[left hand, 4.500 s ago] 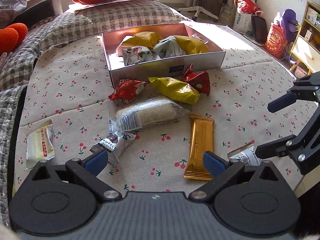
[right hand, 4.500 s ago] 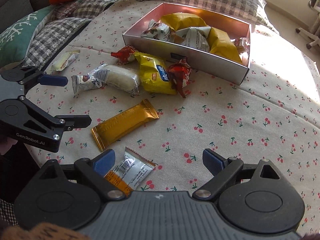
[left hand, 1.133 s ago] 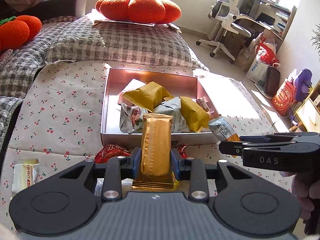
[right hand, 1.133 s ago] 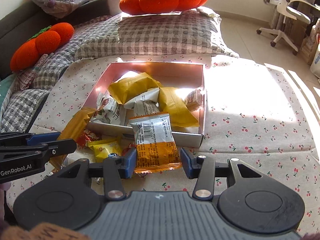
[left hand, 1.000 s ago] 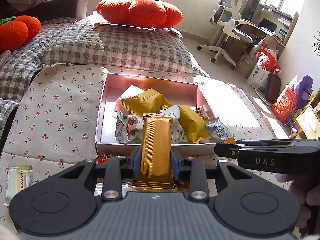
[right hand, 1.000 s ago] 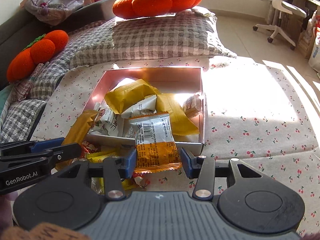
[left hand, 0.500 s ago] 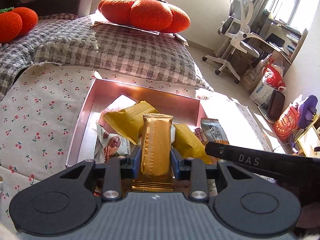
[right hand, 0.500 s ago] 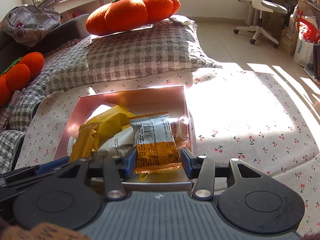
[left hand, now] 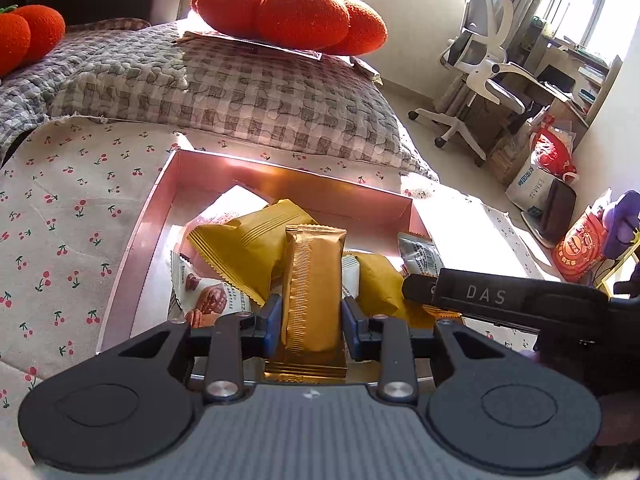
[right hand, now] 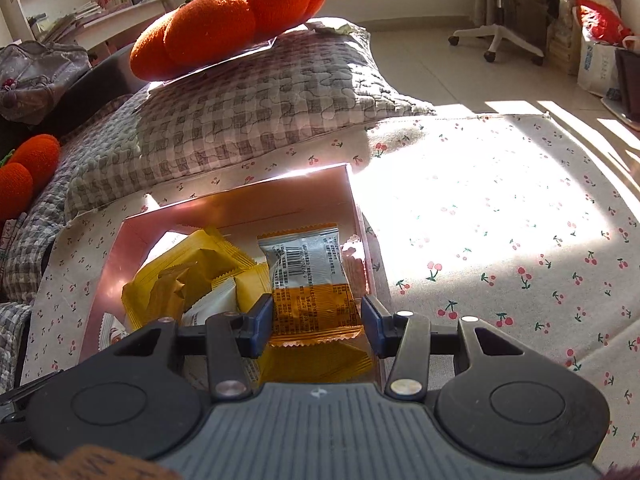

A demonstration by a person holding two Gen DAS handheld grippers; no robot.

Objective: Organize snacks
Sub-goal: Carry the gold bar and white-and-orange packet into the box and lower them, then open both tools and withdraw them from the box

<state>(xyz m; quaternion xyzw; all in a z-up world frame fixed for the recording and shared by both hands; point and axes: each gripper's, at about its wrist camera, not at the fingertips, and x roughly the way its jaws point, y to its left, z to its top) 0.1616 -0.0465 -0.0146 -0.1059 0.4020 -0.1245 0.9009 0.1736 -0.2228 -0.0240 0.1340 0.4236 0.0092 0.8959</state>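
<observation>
My left gripper (left hand: 310, 320) is shut on a long gold snack bar (left hand: 312, 292), held upright over the open pink box (left hand: 280, 174). Yellow packets (left hand: 244, 244) and a white nut packet (left hand: 212, 300) lie inside the box. The right gripper's arm (left hand: 500, 300) crosses the left wrist view from the right. In the right wrist view my right gripper (right hand: 318, 322) is shut on a grey-and-orange barcode packet (right hand: 310, 280), hanging above the right end of the box (right hand: 356, 216), over the yellow packets (right hand: 192, 272).
The box rests on a cherry-print cloth (right hand: 500, 240) over a bed. A checked pillow (left hand: 240, 88) with an orange pumpkin cushion (left hand: 288, 12) lies just behind the box. A white office chair (left hand: 480, 68) and bags (left hand: 576, 244) stand on the floor to the right.
Both grippers have moved forward and down over the box with their snacks still held. The loose snacks on the cloth in front of the box have dropped out of sight.
</observation>
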